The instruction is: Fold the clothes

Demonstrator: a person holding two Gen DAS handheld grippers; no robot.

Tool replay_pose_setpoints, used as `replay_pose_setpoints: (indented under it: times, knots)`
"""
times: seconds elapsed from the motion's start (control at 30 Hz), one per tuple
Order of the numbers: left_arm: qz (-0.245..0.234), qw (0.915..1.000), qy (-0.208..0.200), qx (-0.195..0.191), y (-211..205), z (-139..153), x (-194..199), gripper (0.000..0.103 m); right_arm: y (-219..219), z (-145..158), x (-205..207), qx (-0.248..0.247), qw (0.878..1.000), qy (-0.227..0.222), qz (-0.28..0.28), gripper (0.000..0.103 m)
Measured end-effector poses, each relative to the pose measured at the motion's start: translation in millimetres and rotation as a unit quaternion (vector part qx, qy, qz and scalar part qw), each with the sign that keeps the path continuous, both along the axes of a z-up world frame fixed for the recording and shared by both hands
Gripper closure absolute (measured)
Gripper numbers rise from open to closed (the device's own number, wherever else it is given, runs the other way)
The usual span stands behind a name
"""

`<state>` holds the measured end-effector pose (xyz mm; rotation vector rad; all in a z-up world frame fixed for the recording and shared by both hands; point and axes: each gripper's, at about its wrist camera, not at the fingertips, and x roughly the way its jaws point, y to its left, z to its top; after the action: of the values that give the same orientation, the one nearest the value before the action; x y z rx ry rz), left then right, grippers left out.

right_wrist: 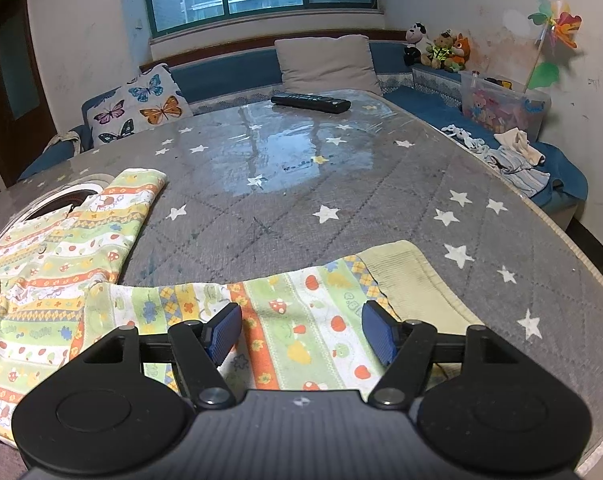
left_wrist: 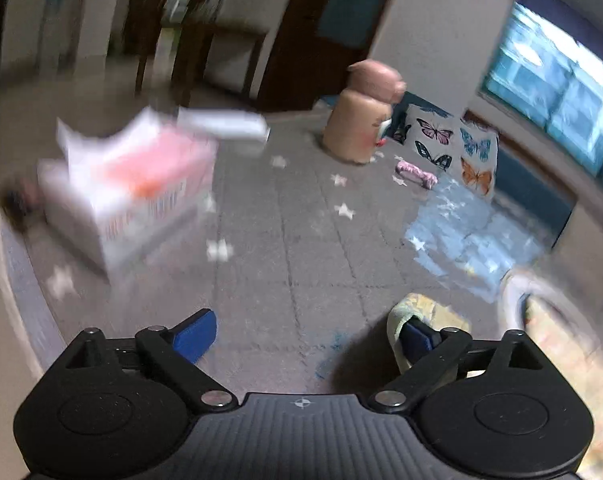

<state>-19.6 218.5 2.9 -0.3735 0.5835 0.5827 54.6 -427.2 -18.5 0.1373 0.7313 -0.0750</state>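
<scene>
The patterned garment (right_wrist: 113,276) lay spread at the bench's (right_wrist: 341,184) near edge. Both tools, left tool (left_wrist: 307,334) and right tool (right_wrist: 301,332), stood released, gripping nothing. A one-layer pinch could drag it crooked.

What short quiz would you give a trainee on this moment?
1. True or false: the right gripper is shut on the garment.
2. What lies at the far end of the table, near the window? A) remote B) cup C) book
3. Fill in: the table's grey cover is printed with white ____.

Key:
1. False. The right gripper is open, with the garment lying flat under it.
2. A, the remote.
3. Stars.
</scene>
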Motion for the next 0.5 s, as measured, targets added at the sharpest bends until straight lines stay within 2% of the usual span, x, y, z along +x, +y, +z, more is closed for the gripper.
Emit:
replay_pose_setpoints:
  times: [0.07,0.17,0.33,0.5]
  knots:
    - [-0.019,0.9948,0.034,0.094,-21,0,7,0.002,1,0,0,-0.001,1.0,0.0,0.0,0.034]
    - [-0.05,0.9806,0.056,0.181,-43,-3,9,0.002,1,0,1,0.0,1.0,0.0,-0.001,0.034]
    - [-0.108,0.9582,0.082,0.252,-63,-13,5,0.0,0,0,0,0.006,1.0,-0.001,-0.002,0.034]
    - [-0.148,0.9243,0.111,0.334,-82,-29,4,0.0,-1,0,0,0.011,1.0,-0.003,-0.004,0.034]
